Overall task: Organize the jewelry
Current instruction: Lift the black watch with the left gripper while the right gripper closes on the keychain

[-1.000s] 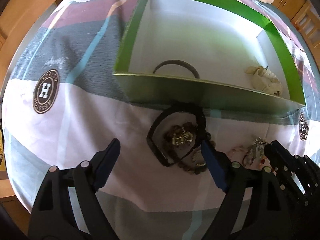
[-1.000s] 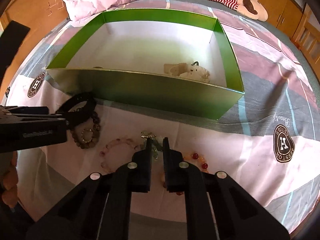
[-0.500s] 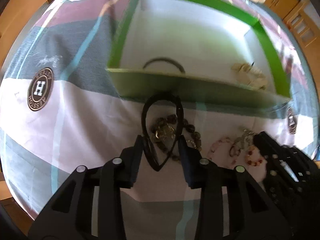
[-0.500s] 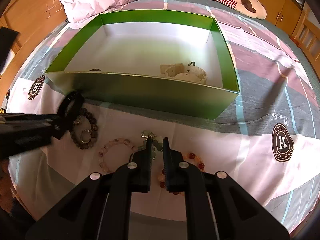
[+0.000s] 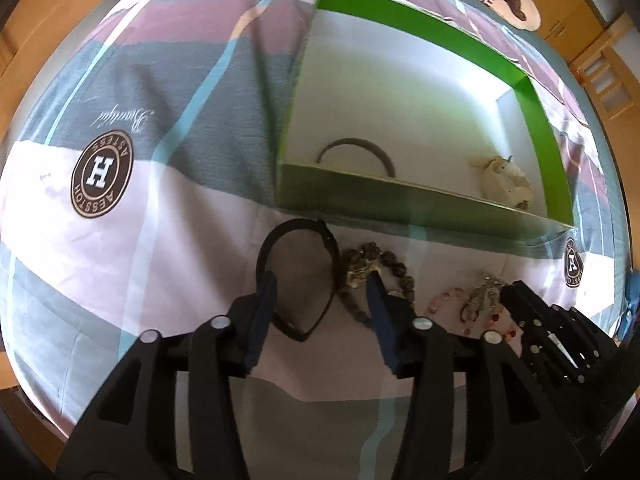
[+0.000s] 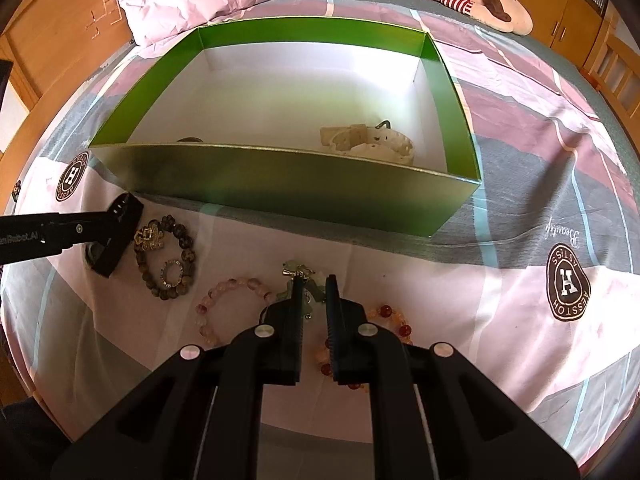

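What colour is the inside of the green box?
White on the floor and inner walls of the green box, with green only along the rim; the right wrist view shows it best.

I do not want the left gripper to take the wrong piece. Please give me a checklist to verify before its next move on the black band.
1. Left gripper jaws apart: ok, a wide gap.
2. Black band between the fingers: not ok; only its right part lies in the gap, and the left finger covers its left side.
3. No other piece in the gap: not ok, the right finger sits by the dark bead bracelet.
4. Green box has bare floor: ok.
5. Right gripper clear of the left: ok, it stands apart over the silver charms.
6. Contact with the band: cannot tell.
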`<state>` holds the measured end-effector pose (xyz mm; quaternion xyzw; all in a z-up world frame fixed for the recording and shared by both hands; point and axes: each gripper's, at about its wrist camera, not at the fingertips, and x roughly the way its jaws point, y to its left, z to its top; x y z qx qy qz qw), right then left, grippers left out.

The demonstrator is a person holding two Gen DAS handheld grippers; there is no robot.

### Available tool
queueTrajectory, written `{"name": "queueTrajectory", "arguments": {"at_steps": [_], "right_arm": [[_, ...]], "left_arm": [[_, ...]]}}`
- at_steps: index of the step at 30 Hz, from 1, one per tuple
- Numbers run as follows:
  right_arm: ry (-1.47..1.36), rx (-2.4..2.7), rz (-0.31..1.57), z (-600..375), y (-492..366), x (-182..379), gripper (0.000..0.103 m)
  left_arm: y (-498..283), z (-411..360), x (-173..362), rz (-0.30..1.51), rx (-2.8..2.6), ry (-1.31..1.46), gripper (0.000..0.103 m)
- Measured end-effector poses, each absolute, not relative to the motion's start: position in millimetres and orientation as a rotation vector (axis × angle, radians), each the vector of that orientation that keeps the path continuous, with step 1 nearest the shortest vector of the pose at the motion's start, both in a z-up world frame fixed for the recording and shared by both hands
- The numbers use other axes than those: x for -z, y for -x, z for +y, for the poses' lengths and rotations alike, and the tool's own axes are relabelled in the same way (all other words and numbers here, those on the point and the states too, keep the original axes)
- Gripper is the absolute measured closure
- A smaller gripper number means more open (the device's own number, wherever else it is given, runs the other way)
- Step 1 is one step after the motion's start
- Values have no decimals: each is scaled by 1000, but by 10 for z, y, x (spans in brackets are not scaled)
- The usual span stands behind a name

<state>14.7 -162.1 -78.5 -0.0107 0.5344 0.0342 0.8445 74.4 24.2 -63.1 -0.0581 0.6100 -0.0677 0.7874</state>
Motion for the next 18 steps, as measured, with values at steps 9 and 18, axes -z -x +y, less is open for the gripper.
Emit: {"name": "queueTrajectory", "arguments": {"at_steps": [9,18], "right_arm": [[21,-74,1131,-1633,-163,779,93],[30,-71,1136,-1625,-170,807,93]], "left_arm": [[-812,276,719,1321,72,94,33],[-892,152,942,1388,56,85,55]]}}
